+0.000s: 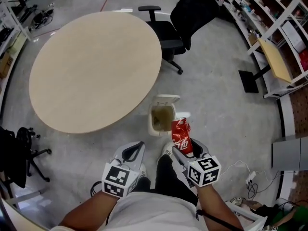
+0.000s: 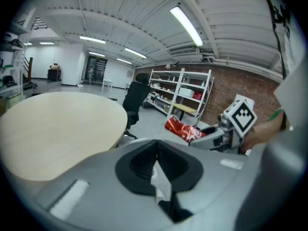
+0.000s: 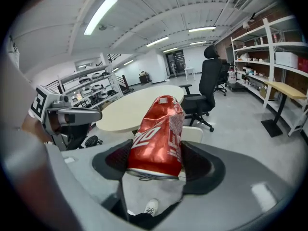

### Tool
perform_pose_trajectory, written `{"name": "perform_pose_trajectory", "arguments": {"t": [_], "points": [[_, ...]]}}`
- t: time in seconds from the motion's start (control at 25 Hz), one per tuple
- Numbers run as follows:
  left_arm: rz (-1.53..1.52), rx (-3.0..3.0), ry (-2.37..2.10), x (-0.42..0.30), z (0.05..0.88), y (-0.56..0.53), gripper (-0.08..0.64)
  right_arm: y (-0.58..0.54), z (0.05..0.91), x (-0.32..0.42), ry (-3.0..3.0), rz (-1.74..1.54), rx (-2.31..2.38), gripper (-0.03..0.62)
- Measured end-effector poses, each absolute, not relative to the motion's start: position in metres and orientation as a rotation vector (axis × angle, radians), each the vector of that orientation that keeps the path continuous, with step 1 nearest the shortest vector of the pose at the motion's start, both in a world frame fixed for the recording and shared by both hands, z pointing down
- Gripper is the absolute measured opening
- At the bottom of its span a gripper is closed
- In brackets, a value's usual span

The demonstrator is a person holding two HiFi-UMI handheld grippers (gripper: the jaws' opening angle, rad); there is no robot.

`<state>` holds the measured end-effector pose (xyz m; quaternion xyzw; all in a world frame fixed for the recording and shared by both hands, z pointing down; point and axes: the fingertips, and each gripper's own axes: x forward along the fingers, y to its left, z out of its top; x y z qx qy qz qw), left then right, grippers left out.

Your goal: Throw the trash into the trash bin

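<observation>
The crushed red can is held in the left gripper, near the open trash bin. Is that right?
No. The right gripper holds the crushed red can, not the left; the right gripper view shows it between those jaws. It is near the open trash bin.

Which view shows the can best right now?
Right gripper view: the crushed can fills the centre, clamped between the right gripper's jaws. Head view shows it from above; left gripper view, small, side-on.
</observation>
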<state>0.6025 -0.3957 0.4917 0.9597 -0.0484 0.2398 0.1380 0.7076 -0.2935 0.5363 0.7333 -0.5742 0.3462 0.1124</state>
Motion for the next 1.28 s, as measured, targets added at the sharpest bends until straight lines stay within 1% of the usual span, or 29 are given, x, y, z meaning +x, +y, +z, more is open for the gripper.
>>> {"name": "perform_pose_trajectory", "arguments": {"t": [0.12,0.4,0.6,0.92,1.08,1.28], "points": [[0.708,2.772,-0.189,0.606,0.496,-0.403,0.008,-0.303,0.561,0.714,-1.680,1.047,2.091,0.318],[0.850,2.731,-0.210,0.616,0.542,-0.398,0.008,-0.325,0.619,0.732,-1.688,1.136,1.982,0.318],[0.968,2.673,-0.250,0.625,0.583,-0.405,0.008,-0.341,0.665,0.741,-1.695,1.247,1.937,0.318],[1.138,2.619,-0.260,0.664,0.639,-0.409,0.008,-0.345,0.731,0.762,-1.671,1.394,1.861,0.318],[1.204,2.564,-0.278,0.678,0.672,-0.413,0.008,-0.341,0.765,0.771,-1.641,1.443,1.789,0.318],[1.305,2.519,-0.220,0.679,0.715,-0.406,0.008,-0.349,0.807,0.771,-1.639,1.441,1.648,0.318]]}}
